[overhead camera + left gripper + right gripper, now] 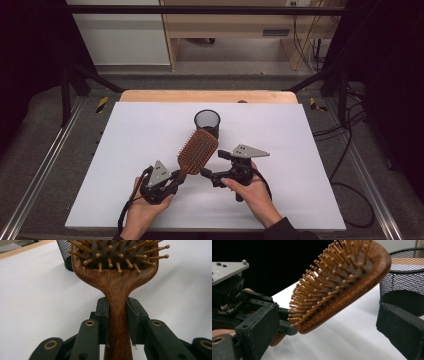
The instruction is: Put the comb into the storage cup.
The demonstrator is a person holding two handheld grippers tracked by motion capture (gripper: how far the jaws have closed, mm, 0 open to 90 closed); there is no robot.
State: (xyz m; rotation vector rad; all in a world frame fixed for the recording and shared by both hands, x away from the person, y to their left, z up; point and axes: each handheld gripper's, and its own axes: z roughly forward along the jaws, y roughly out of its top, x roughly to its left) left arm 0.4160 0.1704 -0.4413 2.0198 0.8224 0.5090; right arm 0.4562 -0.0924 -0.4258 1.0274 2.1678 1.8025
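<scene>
A wooden paddle hairbrush (197, 150) with peg bristles is held up off the white board, its head slanting toward the far right. My left gripper (176, 179) is shut on its handle; in the left gripper view both pads (103, 315) press the handle's (117, 322) sides. My right gripper (214, 164) sits just right of the brush head with its jaws wide open and nothing touching them. In the right gripper view the brush head (342, 287) lies between and beyond the two black jaws, bristles facing up and left. The left gripper (229, 287) is at that view's left.
A black mesh cup (207, 121) stands upright just beyond the brush head, close to it (404, 282). The white board (125, 200) covers the table, with a wooden edge (207, 96) at the far side. Metal rails and cables run along both sides.
</scene>
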